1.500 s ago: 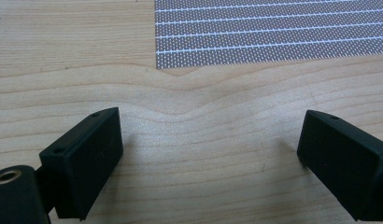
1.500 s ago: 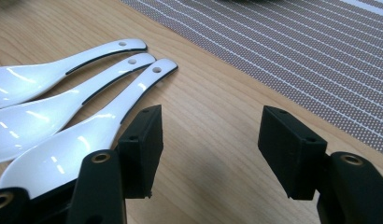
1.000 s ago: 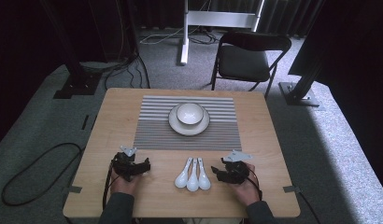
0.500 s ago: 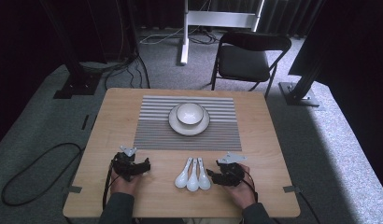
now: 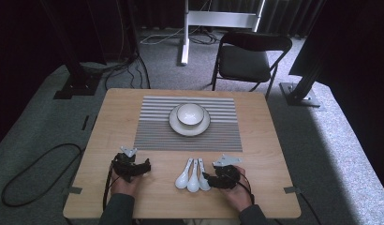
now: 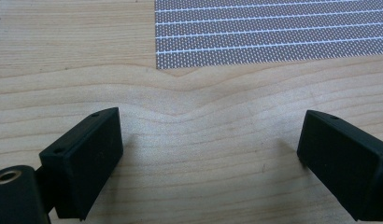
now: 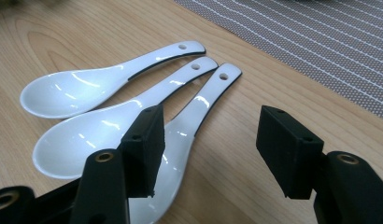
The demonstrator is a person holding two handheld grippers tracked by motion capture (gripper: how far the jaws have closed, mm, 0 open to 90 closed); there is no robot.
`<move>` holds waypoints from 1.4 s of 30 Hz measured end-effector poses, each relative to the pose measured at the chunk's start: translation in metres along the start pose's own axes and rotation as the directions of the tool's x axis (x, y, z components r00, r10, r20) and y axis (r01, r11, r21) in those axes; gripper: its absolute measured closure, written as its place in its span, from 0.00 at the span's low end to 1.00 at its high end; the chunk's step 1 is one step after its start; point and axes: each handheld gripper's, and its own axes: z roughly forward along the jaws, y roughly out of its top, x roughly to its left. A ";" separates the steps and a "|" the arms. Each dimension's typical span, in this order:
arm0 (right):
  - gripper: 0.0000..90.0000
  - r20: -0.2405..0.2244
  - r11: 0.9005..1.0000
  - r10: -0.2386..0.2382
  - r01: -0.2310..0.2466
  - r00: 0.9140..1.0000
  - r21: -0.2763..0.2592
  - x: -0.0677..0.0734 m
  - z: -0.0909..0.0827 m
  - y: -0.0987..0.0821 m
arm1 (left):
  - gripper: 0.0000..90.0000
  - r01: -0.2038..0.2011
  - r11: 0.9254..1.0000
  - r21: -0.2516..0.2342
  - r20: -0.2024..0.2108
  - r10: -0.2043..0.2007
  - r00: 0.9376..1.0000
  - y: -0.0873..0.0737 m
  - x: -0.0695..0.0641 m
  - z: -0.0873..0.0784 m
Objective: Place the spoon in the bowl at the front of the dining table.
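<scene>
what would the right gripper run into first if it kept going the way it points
Most likely the nearest white spoon: in the right gripper view the open right gripper has that spoon's handle running up between its jaws, its bowl partly under the left jaw. How high the jaws ride above it is unclear.

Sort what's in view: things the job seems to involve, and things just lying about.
Likely in the job:
- three white spoons
- right tool, open at the nearest spoon
- bowl on plate
- striped mat

Lying about:
- folding chair
- floor cables
- left tool, open over bare table
</scene>
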 end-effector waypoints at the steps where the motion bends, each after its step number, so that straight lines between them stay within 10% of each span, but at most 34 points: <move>1: 0.46 0.001 1.000 -0.002 0.002 1.000 0.000 0.001 0.001 0.000 | 0.08 -0.002 1.000 0.000 -0.001 0.002 1.000 0.000 0.000 0.000; 42: 0.55 0.009 0.998 0.051 -0.051 0.999 0.043 0.005 0.031 0.008 | 0.08 0.000 1.000 0.000 0.000 0.000 1.000 0.000 0.000 0.000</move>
